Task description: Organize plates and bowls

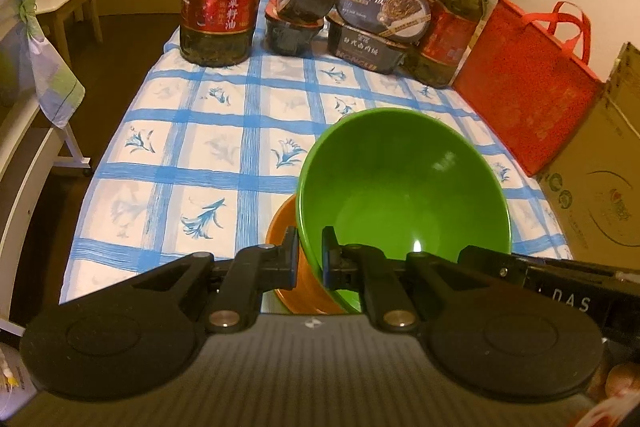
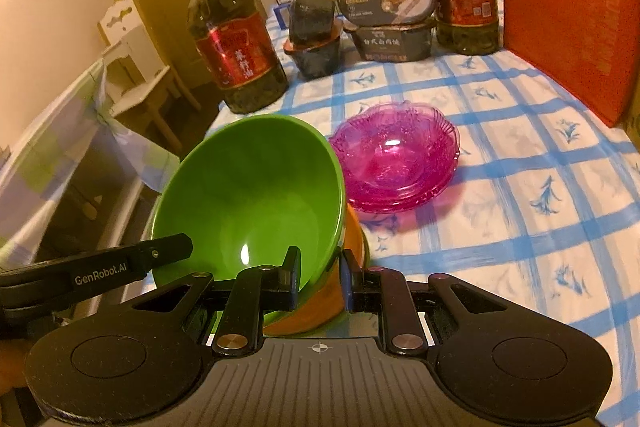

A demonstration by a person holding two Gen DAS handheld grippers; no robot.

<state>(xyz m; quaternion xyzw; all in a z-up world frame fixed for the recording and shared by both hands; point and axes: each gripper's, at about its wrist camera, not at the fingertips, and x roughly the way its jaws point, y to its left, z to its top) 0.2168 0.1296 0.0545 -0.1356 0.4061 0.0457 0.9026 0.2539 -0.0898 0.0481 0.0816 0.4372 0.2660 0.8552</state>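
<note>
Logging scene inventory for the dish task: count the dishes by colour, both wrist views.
Green bowl: 1
Orange bowl, nested under the green one: 1
Pink glass dishes, stacked: at least 3 by the rims, exact number unclear
Total: at least 5

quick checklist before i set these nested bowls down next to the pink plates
1. Left gripper clamped on green bowl rim: ok.
2. Right gripper clamped on green bowl and orange bowl rims: ok.
3. Green bowl seated level in the orange bowl: not ok, it tilts.
4. Bare tablecloth right of the pink plates: ok.
5. Pink plates stacked neatly: ok.
6. Bowls' undersides clear of the table: cannot tell.
</note>
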